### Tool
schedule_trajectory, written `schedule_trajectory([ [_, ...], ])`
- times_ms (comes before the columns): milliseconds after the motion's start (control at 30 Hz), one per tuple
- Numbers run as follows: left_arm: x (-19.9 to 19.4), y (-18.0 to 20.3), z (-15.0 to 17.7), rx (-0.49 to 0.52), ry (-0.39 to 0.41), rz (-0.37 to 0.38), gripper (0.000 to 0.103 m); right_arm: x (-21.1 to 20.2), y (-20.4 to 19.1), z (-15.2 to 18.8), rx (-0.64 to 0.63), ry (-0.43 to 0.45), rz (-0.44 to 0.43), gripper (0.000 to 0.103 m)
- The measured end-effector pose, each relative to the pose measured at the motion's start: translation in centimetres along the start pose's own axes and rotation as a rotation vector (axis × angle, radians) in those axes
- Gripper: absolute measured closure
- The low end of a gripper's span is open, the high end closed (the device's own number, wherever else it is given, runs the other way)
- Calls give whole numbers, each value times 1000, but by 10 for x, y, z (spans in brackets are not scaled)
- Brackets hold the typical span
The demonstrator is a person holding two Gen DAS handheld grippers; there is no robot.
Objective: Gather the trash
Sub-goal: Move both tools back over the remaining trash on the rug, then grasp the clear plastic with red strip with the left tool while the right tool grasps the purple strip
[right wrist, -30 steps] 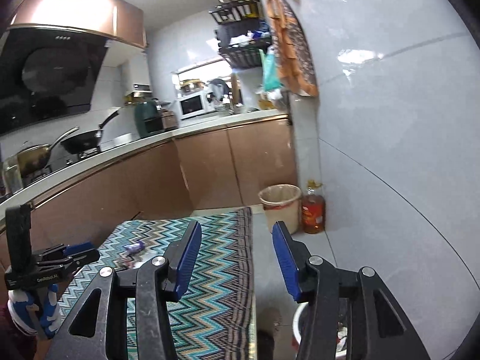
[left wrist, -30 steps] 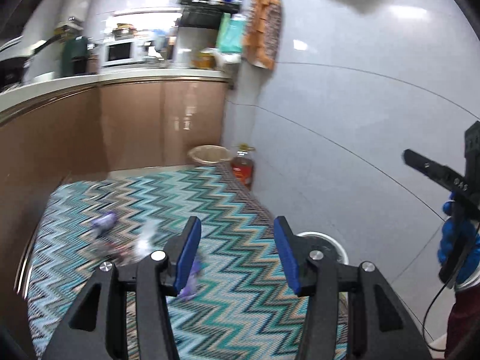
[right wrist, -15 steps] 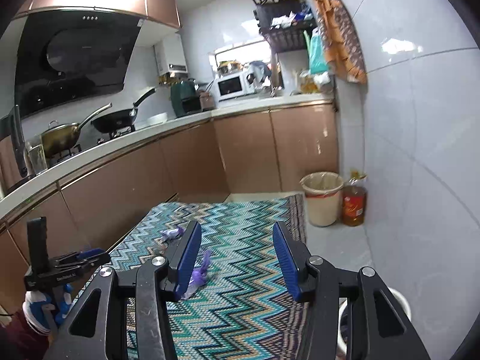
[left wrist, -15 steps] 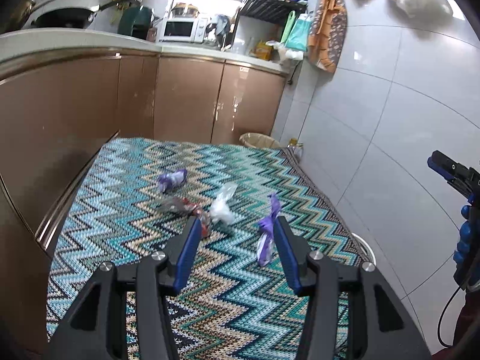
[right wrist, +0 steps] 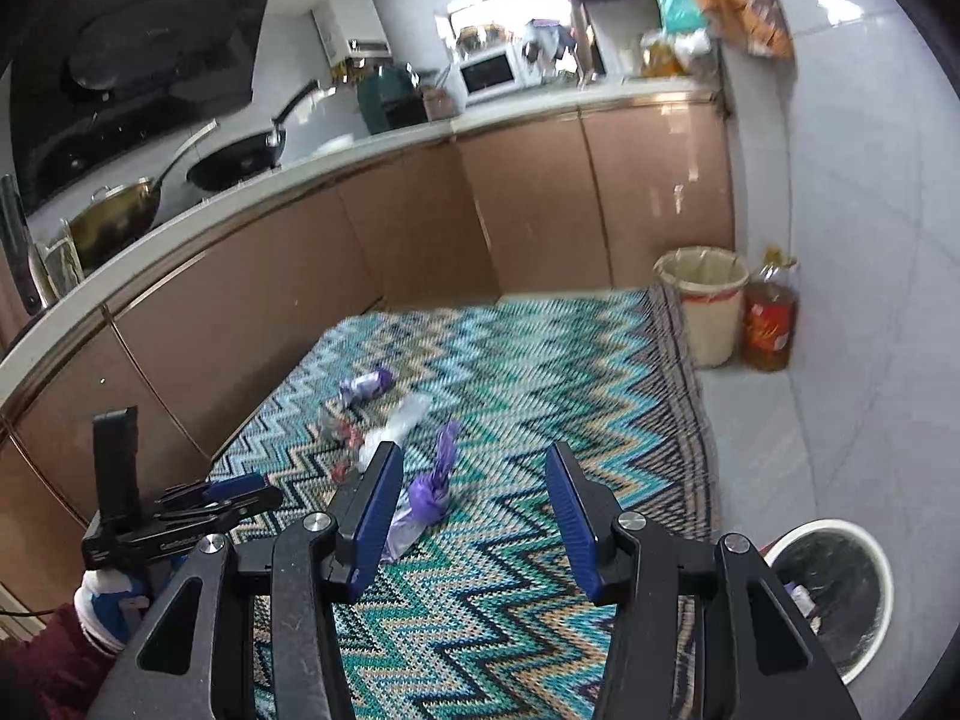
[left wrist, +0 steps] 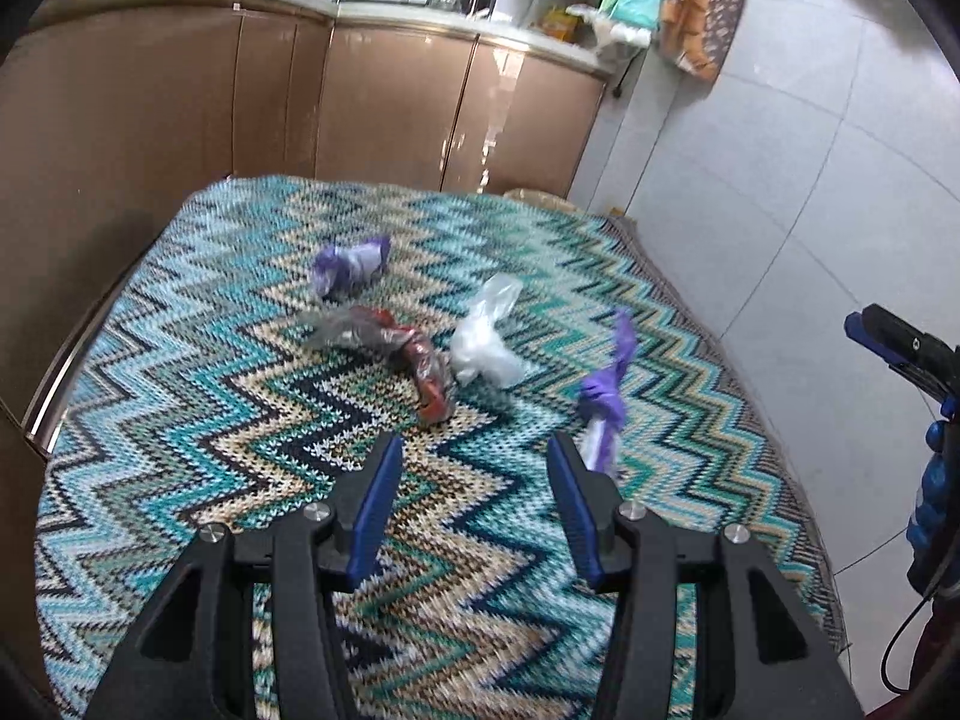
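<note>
Several pieces of trash lie on a zigzag rug (left wrist: 180, 396): a purple-white wrapper (left wrist: 348, 264), a red and clear wrapper (left wrist: 414, 354), a clear plastic bag (left wrist: 486, 342) and a twisted purple bag (left wrist: 606, 396). My left gripper (left wrist: 474, 504) is open and empty, hovering just short of them. My right gripper (right wrist: 474, 510) is open and empty, above the rug, with the purple bag (right wrist: 429, 492) near its left finger. The right gripper also shows at the right edge of the left wrist view (left wrist: 900, 348). A white bin with a black liner (right wrist: 834, 588) stands at the lower right.
Brown kitchen cabinets (right wrist: 300, 288) run along the left and far side of the rug. A beige waste bin (right wrist: 705, 300) and an oil bottle (right wrist: 771, 324) stand at the far corner. A tiled wall (left wrist: 780, 180) lies to the right.
Both grippers have tilted down and moved forward over the rug, so the trash pieces now sit closer and higher in view. Both stay open.
</note>
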State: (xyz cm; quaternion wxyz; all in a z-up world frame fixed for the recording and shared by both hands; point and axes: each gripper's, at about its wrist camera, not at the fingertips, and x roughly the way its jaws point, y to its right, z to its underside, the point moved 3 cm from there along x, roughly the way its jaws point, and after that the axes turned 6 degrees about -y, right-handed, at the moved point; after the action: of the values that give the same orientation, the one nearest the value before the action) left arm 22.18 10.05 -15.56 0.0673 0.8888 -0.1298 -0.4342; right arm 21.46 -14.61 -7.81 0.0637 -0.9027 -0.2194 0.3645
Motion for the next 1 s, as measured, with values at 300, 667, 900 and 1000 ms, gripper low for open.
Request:
schedule_trajectory([
  [300, 48, -18, -17, -19, -55, -1, 56, 84, -11, 4, -34, -159, -79, 56],
  [667, 80, -31, -24, -30, -101, 15, 65, 151, -19, 12, -42, -272, -144, 55],
  [900, 89, -35, -27, -50, -93, 22, 79, 171, -24, 18, -45, -313, -159, 55],
  [1000, 89, -37, -25, -62, -87, 30, 85, 175, -27, 22, -49, -326, -164, 55],
])
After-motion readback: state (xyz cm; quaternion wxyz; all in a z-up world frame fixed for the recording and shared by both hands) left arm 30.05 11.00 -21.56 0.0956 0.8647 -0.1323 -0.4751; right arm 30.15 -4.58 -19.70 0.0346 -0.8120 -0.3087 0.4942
